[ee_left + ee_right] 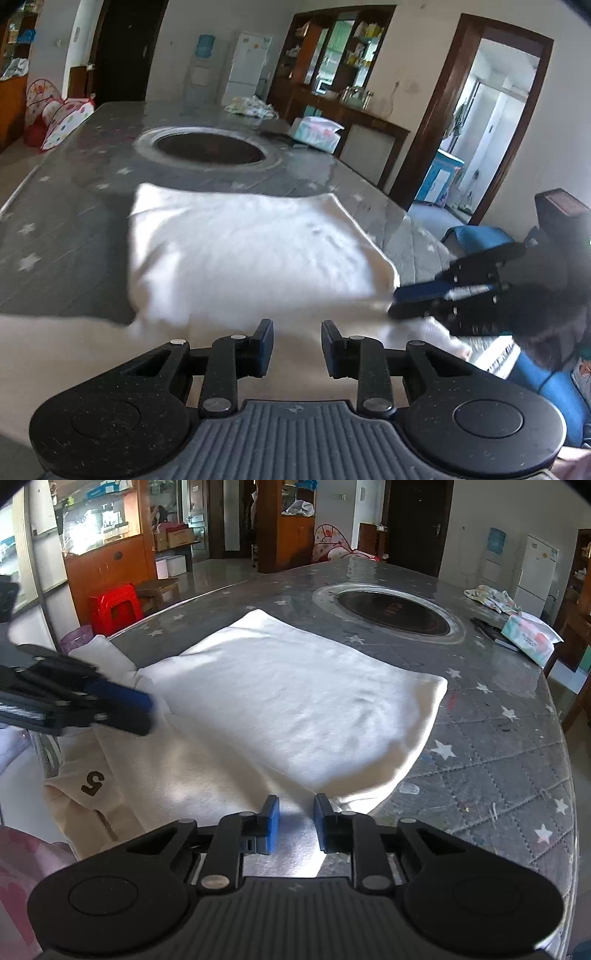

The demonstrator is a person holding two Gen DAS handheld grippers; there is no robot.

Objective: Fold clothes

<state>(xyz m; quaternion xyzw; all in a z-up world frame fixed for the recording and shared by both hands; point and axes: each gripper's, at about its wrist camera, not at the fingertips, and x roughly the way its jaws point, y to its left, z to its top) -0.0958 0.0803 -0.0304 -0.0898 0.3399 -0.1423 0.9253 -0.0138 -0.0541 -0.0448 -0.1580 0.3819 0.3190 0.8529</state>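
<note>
Star-patterned quilted table [491, 738] under cream garment [295, 701], round burner recess [391, 609], fridge [535, 572], both grippers' jaws parted, empty.

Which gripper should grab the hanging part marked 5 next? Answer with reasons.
Left. The left gripper, open, is right beside the hanging part marked 5; the right gripper, also open, sits over the middle of the garment, farther off.

One legible mark: a dark numeral "5" [93, 782], printed on the cream garment [258, 701] where it hangs over the near edge of the surface, seen from the right wrist. Print on the tissue pack [532, 642] too small to read. Left wrist view: no readable text.
</note>
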